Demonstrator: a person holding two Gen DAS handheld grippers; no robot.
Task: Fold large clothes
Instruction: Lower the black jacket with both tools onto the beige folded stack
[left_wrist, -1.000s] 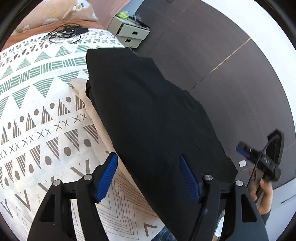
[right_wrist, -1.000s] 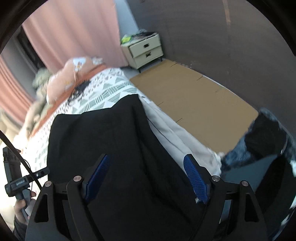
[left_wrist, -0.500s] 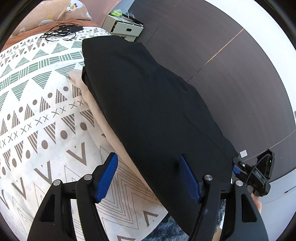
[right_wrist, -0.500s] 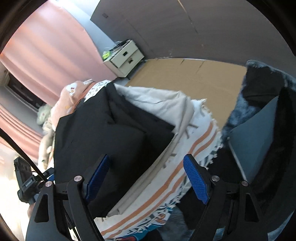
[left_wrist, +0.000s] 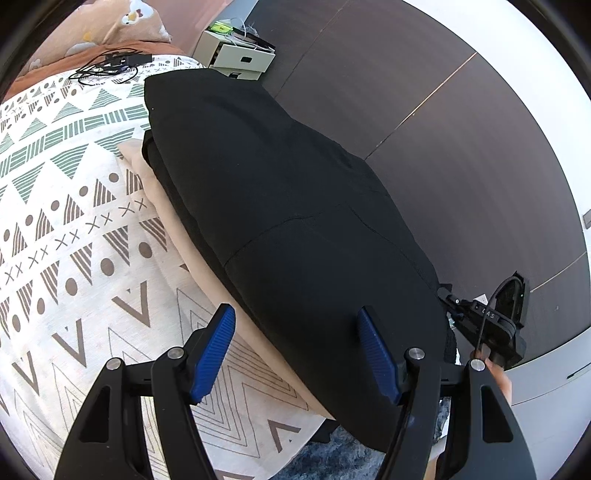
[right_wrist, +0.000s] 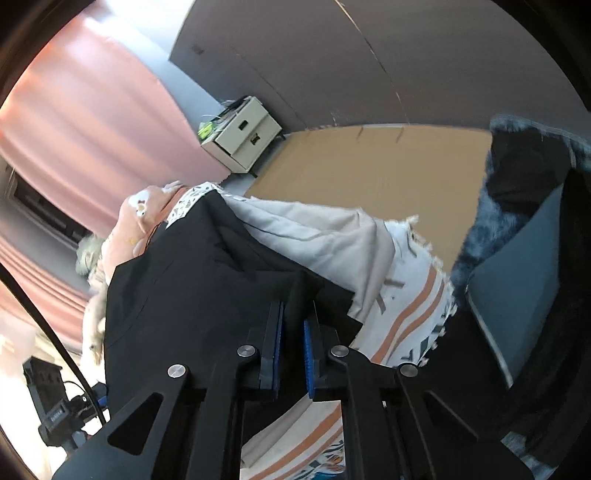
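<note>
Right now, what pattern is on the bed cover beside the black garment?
The bed cover is white with brown and green triangles, dots and crosses; clearest in the left wrist view.

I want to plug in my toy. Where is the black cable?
In the left wrist view, the black cable lies at upper left on the patterned bedspread, just below the pillow.

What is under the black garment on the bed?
Under the black garment a beige cloth sticks out, lying on the patterned bedspread. How far the cloth runs beneath is covered.
</note>
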